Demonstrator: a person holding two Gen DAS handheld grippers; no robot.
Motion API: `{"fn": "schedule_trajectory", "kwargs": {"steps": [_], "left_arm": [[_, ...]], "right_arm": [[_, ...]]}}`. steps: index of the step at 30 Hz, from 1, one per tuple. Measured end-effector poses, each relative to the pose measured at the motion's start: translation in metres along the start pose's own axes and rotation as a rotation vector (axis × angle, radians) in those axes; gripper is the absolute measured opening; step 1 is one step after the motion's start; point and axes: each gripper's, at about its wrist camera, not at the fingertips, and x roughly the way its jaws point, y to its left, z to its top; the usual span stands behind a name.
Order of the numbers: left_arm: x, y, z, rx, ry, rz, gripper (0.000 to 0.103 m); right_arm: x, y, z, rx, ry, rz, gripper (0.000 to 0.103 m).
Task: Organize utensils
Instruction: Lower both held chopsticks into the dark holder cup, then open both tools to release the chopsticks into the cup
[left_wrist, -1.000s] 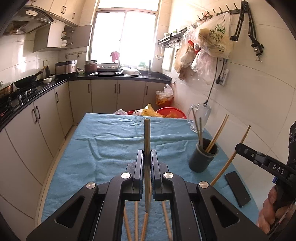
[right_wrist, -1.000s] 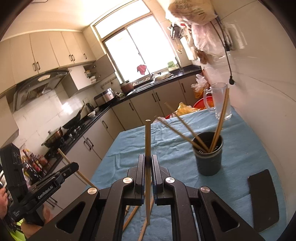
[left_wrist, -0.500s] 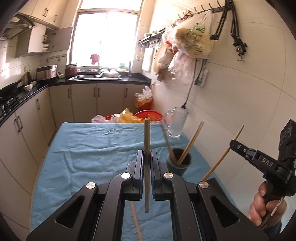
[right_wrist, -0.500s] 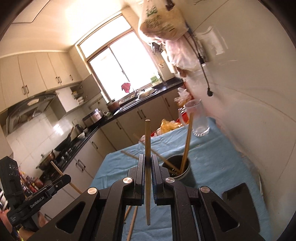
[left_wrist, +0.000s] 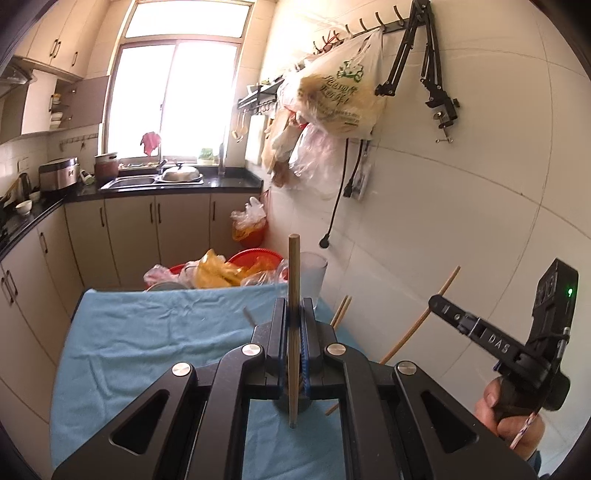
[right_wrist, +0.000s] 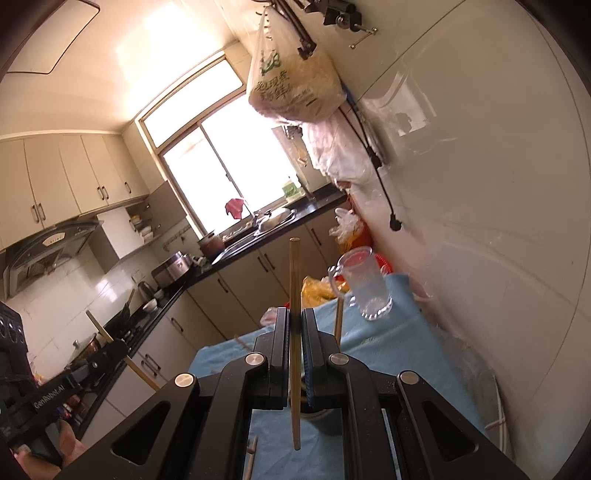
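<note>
Chopsticks are on the move: the left gripper (left_wrist: 293, 343) has its fingers (left_wrist: 277, 332) clamped on one upright wooden chopstick (left_wrist: 294, 295), while the right gripper (right_wrist: 294, 343) pinches a second chopstick (right_wrist: 294, 295) the same way. Compared with a second ago, both tools have risen and closed in on the dark holder, which then stood in plain sight off to the right on the blue cloth and now is almost hidden behind each gripper's own body. Only a dark sliver of the holder (left_wrist: 286, 406) shows under the left fingers, with the tips of the sticks already stored (left_wrist: 341, 310) poking up just beside them. In the left view, the right tool hangs at the right edge in the person's hand (left_wrist: 511, 413), its stick slanting up toward the wall. At least one loose chopstick (right_wrist: 251, 458) lies on the cloth-covered surface (left_wrist: 147, 332) below, so the sorting seems unfinished. Each held stick looks ready to be tipped and dropped into the holder. Beyond stand a clear glass mug (right_wrist: 364, 284), a red basin (left_wrist: 258, 256) heaped with bags, then the sink counter and bright window.
</note>
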Motion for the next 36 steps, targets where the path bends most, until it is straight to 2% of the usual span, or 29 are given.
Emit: {"fn": "schedule_trajectory", "kwargs": {"steps": [7, 16, 29, 36], "left_arm": [[0.041, -0.011, 0.018, -0.008, 0.005, -0.014, 0.006], [0.095, 0.003, -0.002, -0.037, 0.077, -0.004, 0.006], [0.122, 0.022, -0.030, -0.037, 0.143, 0.038, 0.006], [0.113, 0.022, -0.028, -0.040, 0.126, 0.034, 0.006]], "right_arm": [[0.017, -0.007, 0.024, 0.010, -0.024, -0.014, 0.007], [0.061, -0.022, 0.018, 0.009, 0.035, -0.048, 0.007], [0.112, -0.037, -0.019, 0.029, 0.187, -0.073, 0.007], [0.109, -0.040, -0.017, 0.038, 0.187, -0.078, 0.009]]}}
